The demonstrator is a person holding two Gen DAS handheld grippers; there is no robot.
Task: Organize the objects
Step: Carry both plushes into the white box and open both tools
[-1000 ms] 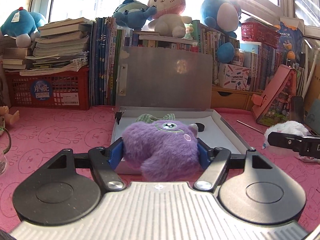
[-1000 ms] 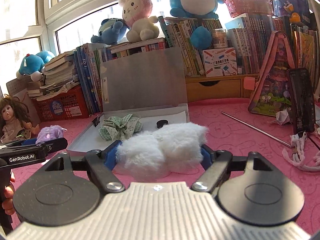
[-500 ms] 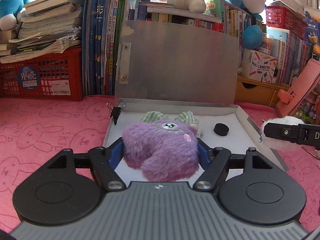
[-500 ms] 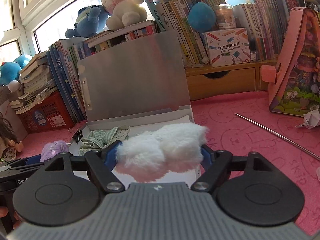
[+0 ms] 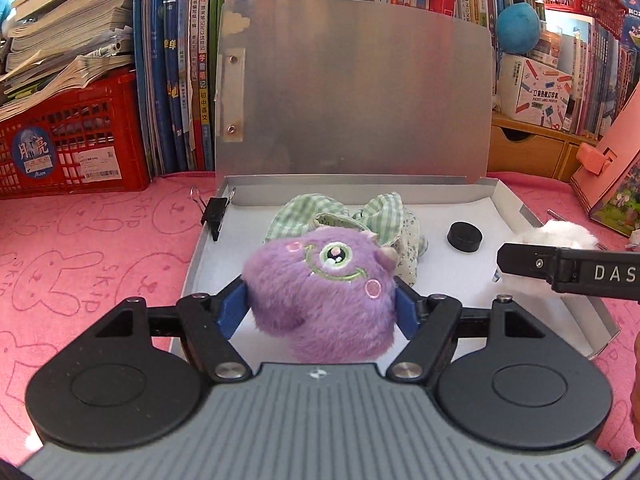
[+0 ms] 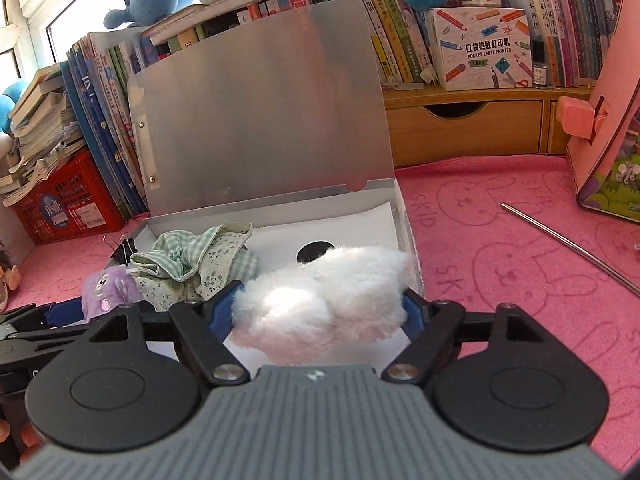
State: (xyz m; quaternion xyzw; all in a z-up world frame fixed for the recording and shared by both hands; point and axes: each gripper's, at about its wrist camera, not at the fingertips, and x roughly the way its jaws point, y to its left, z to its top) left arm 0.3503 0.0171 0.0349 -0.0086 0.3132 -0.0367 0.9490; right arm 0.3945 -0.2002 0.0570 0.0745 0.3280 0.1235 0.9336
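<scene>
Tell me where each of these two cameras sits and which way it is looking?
Left wrist: on the left gripper, looking forward and down into the open grey box; its fingers clamp a purple plush.
Right wrist: on the right gripper, facing the same box from the right; it clamps a white plush.
Shared: box, green checked cloth, black disc, each other's plush.

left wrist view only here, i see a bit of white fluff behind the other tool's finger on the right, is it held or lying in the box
Observer: Held. The right gripper is shut on the white plush, over the box.
Operator: anything right of the box i can't see
Observer: A metal rod lies on the pink cloth.
Operator: is the purple one visible from there
Observer: Yes, the purple plush shows left of the checked fabric.
</scene>
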